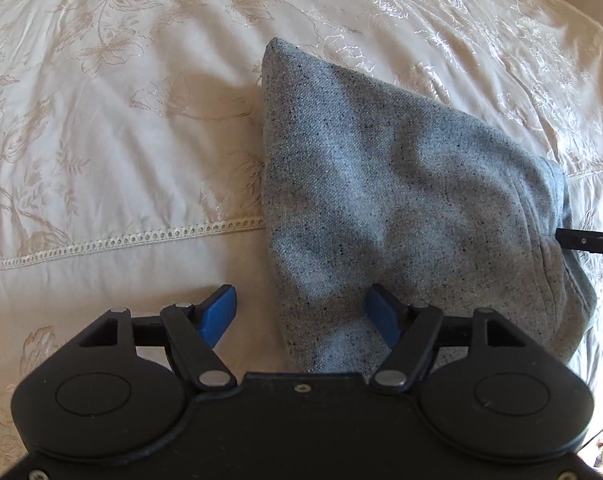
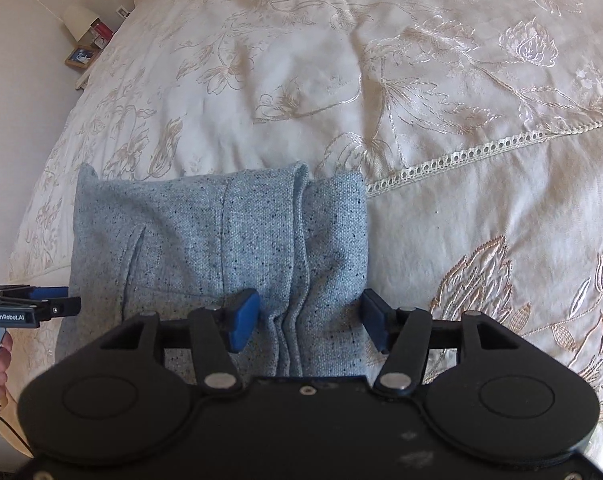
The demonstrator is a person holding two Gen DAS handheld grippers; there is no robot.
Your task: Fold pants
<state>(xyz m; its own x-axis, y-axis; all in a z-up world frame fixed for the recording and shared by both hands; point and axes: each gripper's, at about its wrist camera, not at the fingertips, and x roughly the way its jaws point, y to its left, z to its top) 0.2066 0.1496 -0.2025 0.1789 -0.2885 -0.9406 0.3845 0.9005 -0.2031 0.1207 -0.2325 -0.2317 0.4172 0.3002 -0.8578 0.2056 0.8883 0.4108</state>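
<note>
- Left tongs (image 1: 301,314) stand spread wide, one blue pad (image 1: 217,314) over the bedspread and the other resting on the grey cloth; they pinch nothing.
- Right tongs (image 2: 307,322) are likewise spread, straddling the near edge of the pants (image 2: 221,248) with the layered seam running between the pads; nothing is gripped.
- Pants lie as a compact grey bundle on the bed (image 2: 461,220), close to the bed's near edge and towards the side where the floor and a nightstand show; the lace band of the bedspread (image 1: 121,236) runs out from under it.
- Judged from its shape, the fold looks nearly complete, so the likely remaining move is a last fold or a tidy.
- Risk: closing on only the top layer would peel the stack open when lifted, since several loose edges meet at the seam.
- Risk: the thick, springy knit may bulge back and undo the crease if released without pressing.
- Risk: the slippery-looking embroidered bedspread could bunch up into the grasp with the cloth.
- Risk: dragging the bundle sideways could carry it over the bed's edge.
</note>
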